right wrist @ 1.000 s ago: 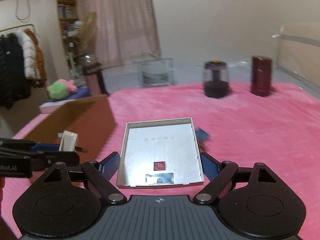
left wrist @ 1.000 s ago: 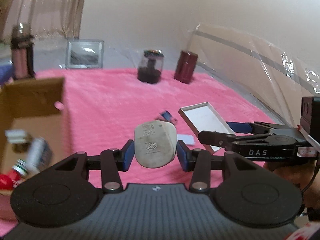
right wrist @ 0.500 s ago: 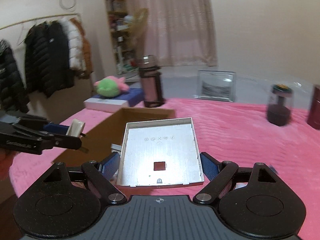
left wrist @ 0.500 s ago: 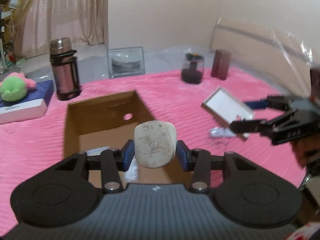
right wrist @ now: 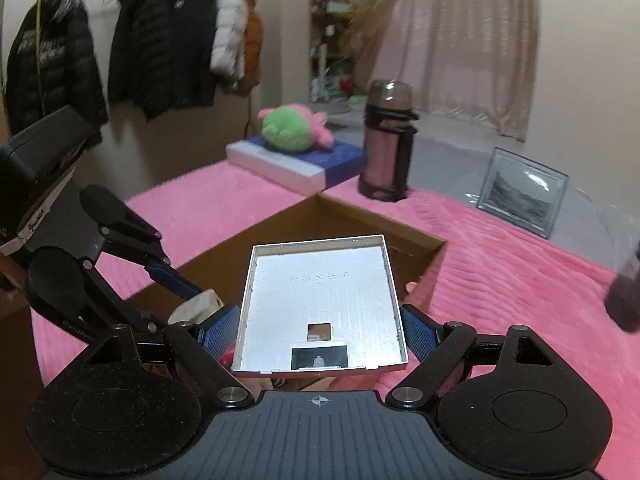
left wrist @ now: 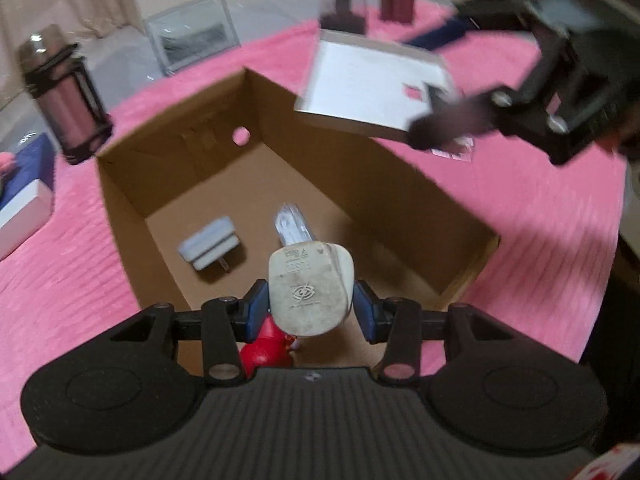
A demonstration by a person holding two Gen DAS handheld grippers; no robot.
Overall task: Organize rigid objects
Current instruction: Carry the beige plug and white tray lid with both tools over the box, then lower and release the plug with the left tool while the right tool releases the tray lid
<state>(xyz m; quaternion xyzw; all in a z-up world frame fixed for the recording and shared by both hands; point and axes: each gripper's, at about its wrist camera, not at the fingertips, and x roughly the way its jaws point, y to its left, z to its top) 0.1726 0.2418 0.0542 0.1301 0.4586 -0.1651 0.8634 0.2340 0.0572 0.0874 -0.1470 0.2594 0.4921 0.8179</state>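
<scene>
**Both loads carried over the box, release still to come**

The step in hand is the drop-off. The left gripper [left wrist: 310,306] hangs above the near end of the open brown cardboard box [left wrist: 404,184], its blue-padded fingers [left wrist: 256,312] closed narrowly on a cream-white fused plastic mains plug [left wrist: 310,290]. The right gripper [right wrist: 320,330] holds a shallow square silver-grey metal tray lid with a small square cut-out [right wrist: 322,300], its fingers spread wide against the lid's two side edges; the lid sits above the box's far right wall, tilted in the left wrist view.

The next move, as I judge it, calls for lowering each piece inside the box walls and opening the fingers, the plug first, since the lid is broad and could cover what lies below.

Inside the box: a small pale grey wall adapter with prongs [left wrist: 210,248] on the floor left of the plug, a silvery flat packet [left wrist: 292,226], possibly foil, just beyond the plug, and a red rounded thing [left wrist: 266,346] below the plug, largely hidden. The box rests on a pink ribbed bedspread [left wrist: 520,220].
</scene>
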